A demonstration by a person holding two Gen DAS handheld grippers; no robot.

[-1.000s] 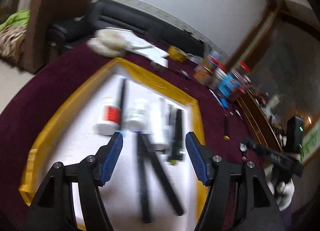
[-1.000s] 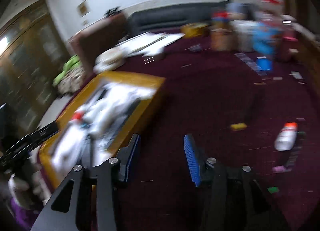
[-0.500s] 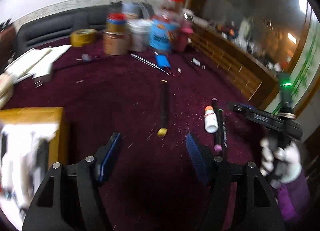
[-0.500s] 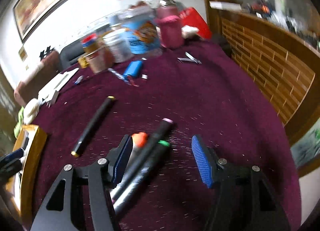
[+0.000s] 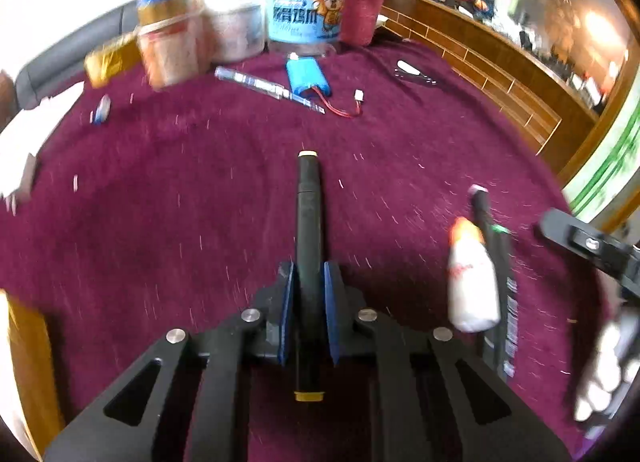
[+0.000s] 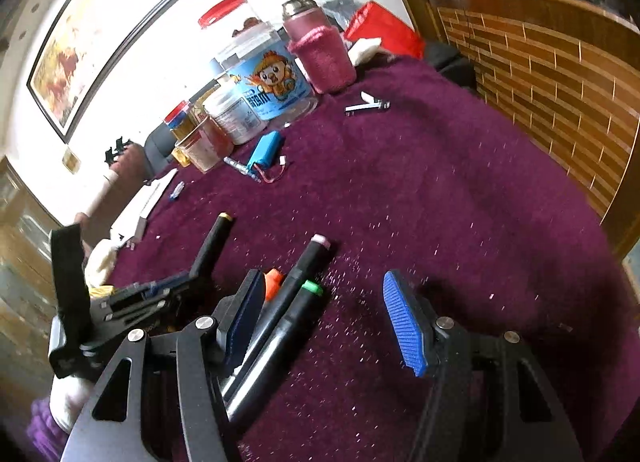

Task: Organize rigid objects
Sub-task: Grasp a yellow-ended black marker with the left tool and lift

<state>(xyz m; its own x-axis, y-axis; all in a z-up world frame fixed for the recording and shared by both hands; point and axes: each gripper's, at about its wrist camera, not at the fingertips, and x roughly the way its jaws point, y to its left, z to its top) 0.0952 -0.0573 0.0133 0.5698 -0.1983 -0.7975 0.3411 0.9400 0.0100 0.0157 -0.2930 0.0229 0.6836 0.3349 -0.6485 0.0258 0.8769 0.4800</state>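
Left gripper (image 5: 308, 282) pads clamped tight on black yellow-capped marker (image 5: 308, 222), which lies on maroon cloth (image 5: 160, 202). Right gripper (image 6: 324, 314) jaws about half open, gripping nothing; pink-tipped marker (image 6: 304, 266) and green-tipped marker (image 6: 296, 310) lie between them near left pad, white orange-capped bottle (image 5: 472, 282) beside. Jars (image 5: 304, 10) behind.

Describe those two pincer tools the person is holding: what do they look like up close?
Both look alike. The left gripper and right gripper are built of matte black plastic, with slotted arms joined by round silver bolts. Each finger ends in a flat pad of bright blue ribbed rubber. No cables show. The hand behind the left gripper wears a white glove and a purple sleeve.
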